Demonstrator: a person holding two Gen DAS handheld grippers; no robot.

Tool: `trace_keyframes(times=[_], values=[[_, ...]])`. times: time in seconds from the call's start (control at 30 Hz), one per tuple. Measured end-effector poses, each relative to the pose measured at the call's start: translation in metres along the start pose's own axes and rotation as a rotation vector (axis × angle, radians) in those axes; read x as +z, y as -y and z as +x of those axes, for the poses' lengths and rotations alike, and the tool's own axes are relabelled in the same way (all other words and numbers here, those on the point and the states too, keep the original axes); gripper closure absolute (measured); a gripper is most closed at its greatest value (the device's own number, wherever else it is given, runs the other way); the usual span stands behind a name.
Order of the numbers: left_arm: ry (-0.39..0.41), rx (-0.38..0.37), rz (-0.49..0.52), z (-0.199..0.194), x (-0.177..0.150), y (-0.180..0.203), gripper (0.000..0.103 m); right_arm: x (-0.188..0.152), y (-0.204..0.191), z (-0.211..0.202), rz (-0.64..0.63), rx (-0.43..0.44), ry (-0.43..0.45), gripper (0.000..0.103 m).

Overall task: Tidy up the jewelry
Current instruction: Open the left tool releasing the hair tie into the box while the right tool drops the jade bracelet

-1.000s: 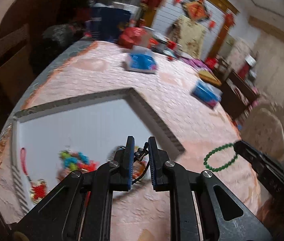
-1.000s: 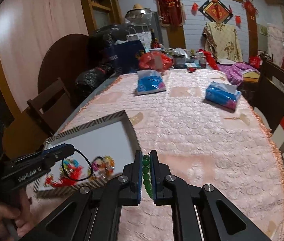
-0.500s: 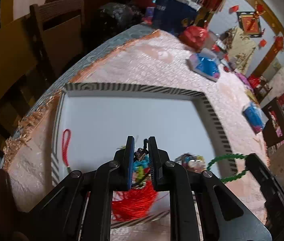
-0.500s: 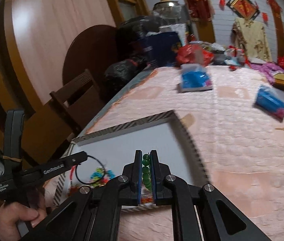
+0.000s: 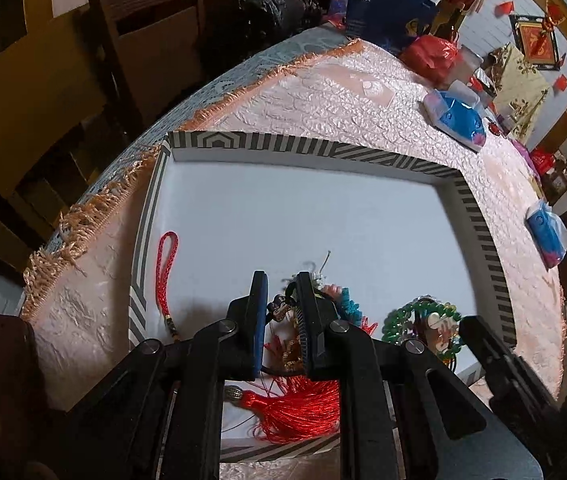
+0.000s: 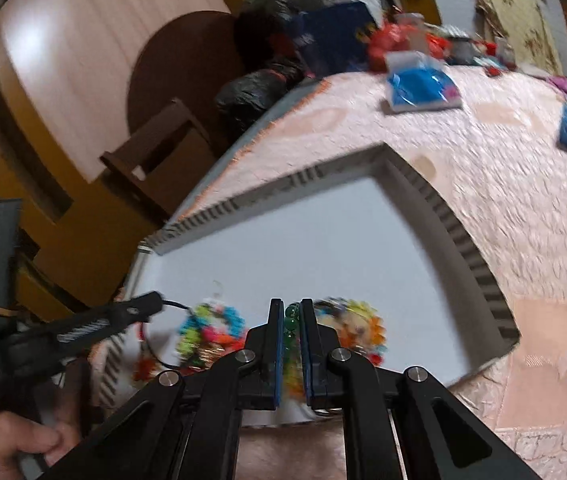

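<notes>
while both grippers are held above the striped tray, the left gripper is seen clenched on a black cord, which hangs over the tray's near part beside a red tassel. the right gripper is seen clamped on a green bead bracelet, also held over the tray's near part. colourful bead pieces are lying inside the tray near its front edge, and a red loop charm is laid along the tray's left side. 2 blue packs are set on the pink tablecloth well beyond the tray.
</notes>
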State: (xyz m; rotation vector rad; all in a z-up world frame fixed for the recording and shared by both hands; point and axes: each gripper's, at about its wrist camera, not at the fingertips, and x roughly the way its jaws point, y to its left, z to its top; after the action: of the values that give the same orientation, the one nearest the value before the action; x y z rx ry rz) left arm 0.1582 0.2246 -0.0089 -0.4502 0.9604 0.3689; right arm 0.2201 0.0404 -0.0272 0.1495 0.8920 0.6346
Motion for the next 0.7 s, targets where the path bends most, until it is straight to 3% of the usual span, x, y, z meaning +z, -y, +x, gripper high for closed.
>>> trace_keyframes(times=[0.1, 0.17, 0.23, 0.3, 0.37, 0.5, 0.6, 0.7], values=[[0.007, 0.006, -0.008, -0.001, 0.002, -0.001, 0.084, -0.003, 0.006, 0.001, 0.006, -0.001, -0.015, 0.096], [0.010, 0.008, -0.020, -0.002, 0.003, -0.003, 0.061, -0.004, 0.007, 0.001, 0.005, 0.006, -0.025, 0.096], [0.014, 0.022, -0.032, -0.003, 0.003, -0.005, 0.052, -0.006, 0.007, 0.000, 0.007, 0.012, -0.032, 0.096], [0.020, 0.036, -0.039, -0.004, 0.003, -0.007, 0.051, -0.007, 0.008, -0.003, 0.015, 0.011, -0.028, 0.091], [0.023, 0.041, -0.040, -0.004, 0.004, -0.007, 0.050, -0.007, 0.009, -0.006, 0.017, 0.005, -0.014, 0.079], [0.066, 0.055, -0.014, -0.012, 0.003, -0.002, 0.050, -0.006, 0.007, -0.023, 0.002, -0.015, 0.015, 0.078], [0.110, 0.033, 0.025, -0.024, 0.000, 0.004, 0.031, -0.006, 0.000, -0.040, -0.022, -0.030, 0.023, 0.078], [0.131, -0.016, 0.085, -0.041, -0.011, 0.011, 0.030, -0.009, -0.012, -0.059, -0.076, -0.093, 0.000, 0.068]])
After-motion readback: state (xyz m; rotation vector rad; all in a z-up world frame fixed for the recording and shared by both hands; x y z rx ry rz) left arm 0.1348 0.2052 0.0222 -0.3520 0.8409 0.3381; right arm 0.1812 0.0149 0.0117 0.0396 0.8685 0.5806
